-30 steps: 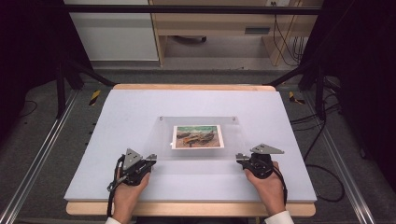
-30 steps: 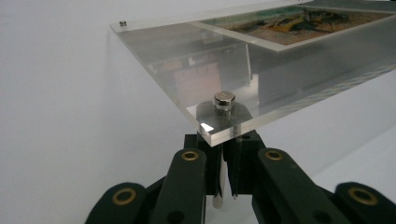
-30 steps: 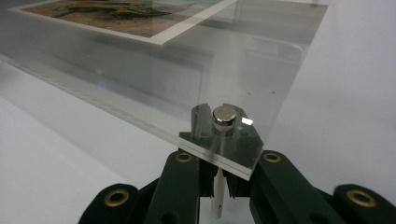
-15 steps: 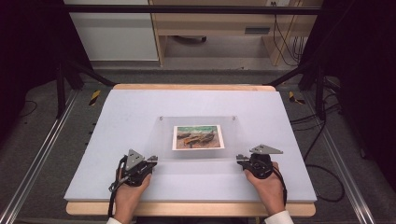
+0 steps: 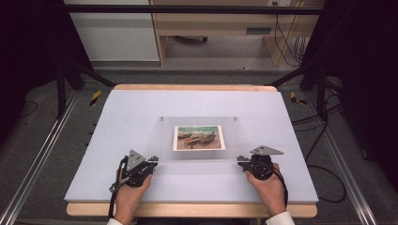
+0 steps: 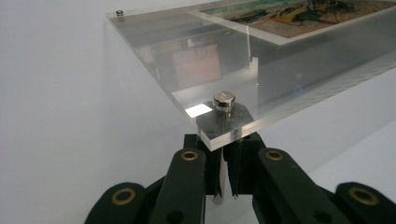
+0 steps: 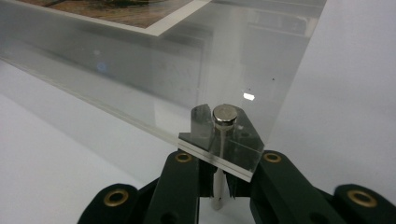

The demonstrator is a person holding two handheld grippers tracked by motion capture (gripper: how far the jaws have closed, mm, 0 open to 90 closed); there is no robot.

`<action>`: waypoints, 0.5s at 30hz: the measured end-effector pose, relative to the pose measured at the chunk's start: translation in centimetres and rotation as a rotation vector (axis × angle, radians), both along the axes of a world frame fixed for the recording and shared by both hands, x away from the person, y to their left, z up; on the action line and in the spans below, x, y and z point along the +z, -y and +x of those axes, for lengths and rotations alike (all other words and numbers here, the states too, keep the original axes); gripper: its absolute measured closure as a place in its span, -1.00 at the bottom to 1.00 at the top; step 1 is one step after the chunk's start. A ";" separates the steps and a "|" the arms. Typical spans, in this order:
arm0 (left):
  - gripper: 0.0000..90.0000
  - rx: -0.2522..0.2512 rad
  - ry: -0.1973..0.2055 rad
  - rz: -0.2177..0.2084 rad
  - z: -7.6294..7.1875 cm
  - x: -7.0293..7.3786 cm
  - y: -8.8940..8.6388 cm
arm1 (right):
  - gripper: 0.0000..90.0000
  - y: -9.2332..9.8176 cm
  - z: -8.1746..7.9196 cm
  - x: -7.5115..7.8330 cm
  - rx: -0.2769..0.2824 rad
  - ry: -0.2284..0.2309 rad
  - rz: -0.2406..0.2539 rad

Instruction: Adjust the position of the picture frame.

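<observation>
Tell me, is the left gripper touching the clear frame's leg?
Touching. In the left gripper view, the left gripper has its jaws closed on the metal leg under the clear frame corner.

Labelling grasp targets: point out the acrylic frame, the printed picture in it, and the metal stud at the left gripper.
acrylic frame [image 5: 234, 140], high view, bare clear panel right of the print
printed picture [image 5: 198, 138], high view, middle of the print
metal stud [image 6: 224, 99], left gripper view, its round cap
</observation>
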State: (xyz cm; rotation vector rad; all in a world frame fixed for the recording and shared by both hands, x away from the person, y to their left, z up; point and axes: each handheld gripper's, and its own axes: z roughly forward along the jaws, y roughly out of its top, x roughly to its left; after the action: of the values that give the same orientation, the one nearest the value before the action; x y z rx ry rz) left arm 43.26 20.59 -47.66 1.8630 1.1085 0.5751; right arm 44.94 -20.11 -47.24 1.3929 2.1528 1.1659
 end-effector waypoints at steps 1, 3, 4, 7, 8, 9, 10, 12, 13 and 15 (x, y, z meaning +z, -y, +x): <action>0.86 0.000 0.000 0.000 0.0 0.0 0.0 | 0.86 0.0 0.0 0.0 0.000 0.000 0.000; 0.86 -0.002 -0.002 0.000 0.0 0.0 0.0 | 0.85 0.0 0.0 0.0 0.000 0.000 0.000; 0.86 -0.002 -0.002 -0.003 0.0 0.0 0.0 | 0.85 0.0 0.0 0.0 -0.001 -0.002 0.002; 0.86 -0.006 -0.006 -0.001 0.1 0.1 0.0 | 0.84 0.0 0.0 0.0 0.001 -0.003 0.004; 0.85 -0.009 -0.008 -0.001 0.1 0.1 -0.1 | 0.83 0.0 0.0 0.0 0.001 -0.002 0.006; 0.85 -0.012 -0.013 -0.001 0.1 0.1 -0.1 | 0.80 0.0 0.0 0.0 0.001 -0.002 0.010; 0.84 -0.012 -0.013 -0.001 0.1 0.1 -0.1 | 0.80 0.0 0.0 0.0 0.001 -0.002 0.010; 0.81 -0.014 -0.015 0.000 0.1 0.1 -0.1 | 0.74 0.0 -0.1 0.0 0.003 -0.001 0.013; 0.75 -0.014 -0.016 0.004 0.1 0.2 -0.1 | 0.67 0.0 -0.1 0.0 0.003 0.002 0.013; 0.64 -0.023 -0.018 0.010 0.1 0.2 -0.1 | 0.54 -0.1 -0.3 0.1 0.003 0.007 0.009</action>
State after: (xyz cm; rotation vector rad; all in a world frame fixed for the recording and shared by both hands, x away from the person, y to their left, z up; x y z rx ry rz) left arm 43.35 20.67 -47.43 1.8900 1.0965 0.5528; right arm 44.68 -20.05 -47.10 1.3878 2.1489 1.1813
